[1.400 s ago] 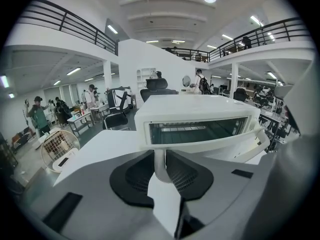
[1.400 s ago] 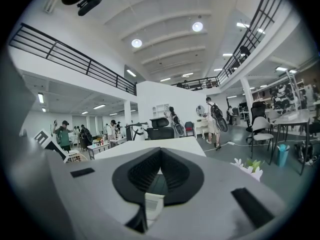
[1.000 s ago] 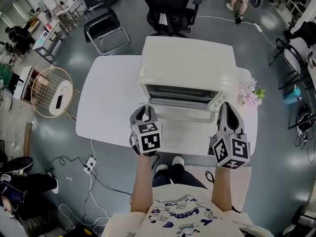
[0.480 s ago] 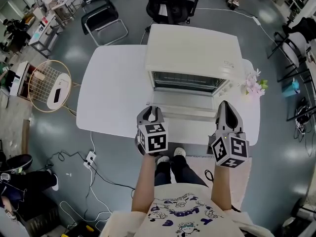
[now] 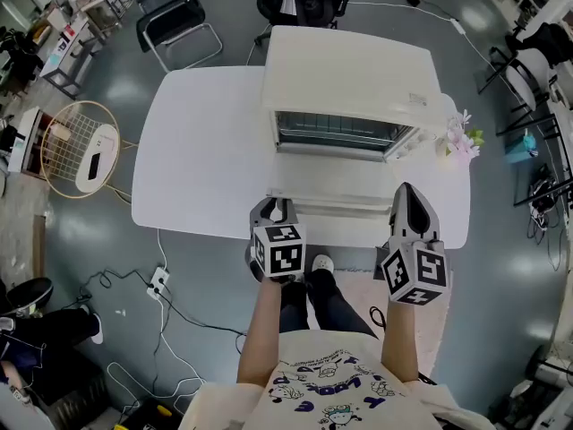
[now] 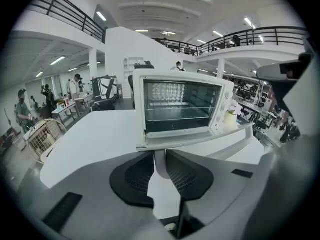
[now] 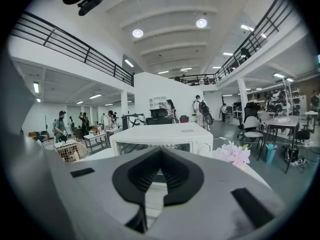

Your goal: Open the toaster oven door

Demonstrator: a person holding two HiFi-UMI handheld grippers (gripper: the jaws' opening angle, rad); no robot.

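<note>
On the white table (image 5: 197, 150) the toaster oven (image 5: 349, 70) has its door (image 5: 336, 179) folded down flat; my left tongs (image 5: 273, 208) clamp its handle (image 6: 160, 163), my right tongs (image 5: 408, 192) are pressed together, empty

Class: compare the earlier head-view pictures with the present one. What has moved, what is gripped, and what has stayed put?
The oven door has swung further down toward the person and now lies about flat. The left tongs came back with it, still clamped on the door handle near its left end. The right tongs remain shut and empty by the door's right end. Toaster oven, table and flowers are unmoved.
</note>
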